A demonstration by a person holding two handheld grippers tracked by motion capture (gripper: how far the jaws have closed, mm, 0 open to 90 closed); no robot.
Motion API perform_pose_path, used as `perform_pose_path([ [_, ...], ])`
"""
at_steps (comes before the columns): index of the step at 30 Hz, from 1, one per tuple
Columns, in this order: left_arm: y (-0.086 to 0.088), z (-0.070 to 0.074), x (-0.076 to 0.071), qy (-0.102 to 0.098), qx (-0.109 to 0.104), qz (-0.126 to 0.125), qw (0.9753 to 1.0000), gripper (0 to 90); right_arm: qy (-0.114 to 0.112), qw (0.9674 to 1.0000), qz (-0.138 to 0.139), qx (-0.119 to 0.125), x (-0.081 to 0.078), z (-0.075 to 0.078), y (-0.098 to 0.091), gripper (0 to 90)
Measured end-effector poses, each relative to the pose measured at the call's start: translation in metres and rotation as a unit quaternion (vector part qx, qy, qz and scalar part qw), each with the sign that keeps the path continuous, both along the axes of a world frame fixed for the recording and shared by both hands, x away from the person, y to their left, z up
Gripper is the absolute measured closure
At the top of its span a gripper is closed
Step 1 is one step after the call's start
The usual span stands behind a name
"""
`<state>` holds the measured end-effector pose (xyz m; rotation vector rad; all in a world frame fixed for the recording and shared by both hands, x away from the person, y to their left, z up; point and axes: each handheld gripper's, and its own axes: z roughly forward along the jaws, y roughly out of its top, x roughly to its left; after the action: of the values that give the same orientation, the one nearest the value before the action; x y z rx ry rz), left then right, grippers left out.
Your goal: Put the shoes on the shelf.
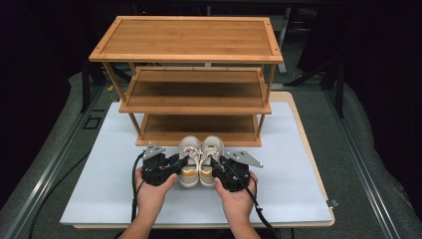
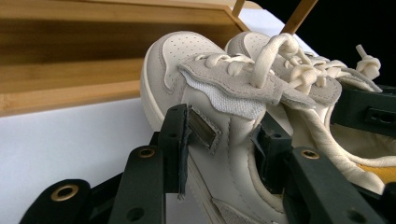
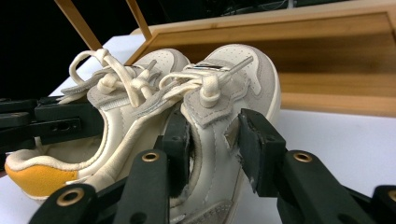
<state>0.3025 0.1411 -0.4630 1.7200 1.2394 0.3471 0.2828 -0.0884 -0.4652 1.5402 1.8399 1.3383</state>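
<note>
Left gripper (image 1: 175, 164) clamps the left shoe (image 1: 189, 160), right gripper (image 1: 215, 164) the right shoe (image 1: 211, 159), side by side just near of the rack (image 1: 199, 110). Lift step, by the look; next, carry both level onto a shelf.

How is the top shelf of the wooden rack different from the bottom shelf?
The top shelf sits highest and farthest back; the bottom shelf sits lowest, just above the white mat. The top shelf looks widest and brightly lit; the bottom shelf looks narrower and shaded. The shoes stand right in front of the bottom shelf, well below the top one. Both are bare brown wood.
</note>
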Motion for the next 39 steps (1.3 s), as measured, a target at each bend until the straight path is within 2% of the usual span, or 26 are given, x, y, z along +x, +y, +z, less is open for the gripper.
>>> perform_pose_path([
  [2,0.0,0.002,0.0,-0.001,0.001,0.0,1.0,61.6,-0.005,1.0,-0.006,0.002,0.0,0.004,0.0,64.8],
  [13,0.003,0.021,-0.002,-0.009,-0.001,0.002,1.0,61.6,-0.014,0.9999,-0.001,0.009,-0.001,0.021,0.002,64.8],
  [19,0.007,0.035,-0.007,-0.023,0.001,0.004,0.9997,61.6,-0.024,0.9996,0.004,0.017,-0.004,0.03,0.003,64.8],
  [27,0.011,0.045,-0.011,-0.023,-0.002,0.0,0.9997,61.6,-0.024,0.9995,0.006,0.018,-0.009,0.042,0.006,64.7],
  [29,0.011,0.048,-0.013,-0.024,-0.001,0.001,0.9997,61.6,-0.021,0.9995,0.014,0.019,-0.01,0.044,0.005,64.7],
  [34,0.012,0.055,-0.015,-0.033,-0.005,0.003,0.9994,61.6,-0.034,0.9992,0.008,0.018,-0.013,0.053,0.007,64.7],
  [39,0.011,0.064,-0.012,-0.034,0.005,0.0,0.9994,61.6,-0.037,0.9991,0.009,0.019,-0.011,0.058,0.007,64.8],
])
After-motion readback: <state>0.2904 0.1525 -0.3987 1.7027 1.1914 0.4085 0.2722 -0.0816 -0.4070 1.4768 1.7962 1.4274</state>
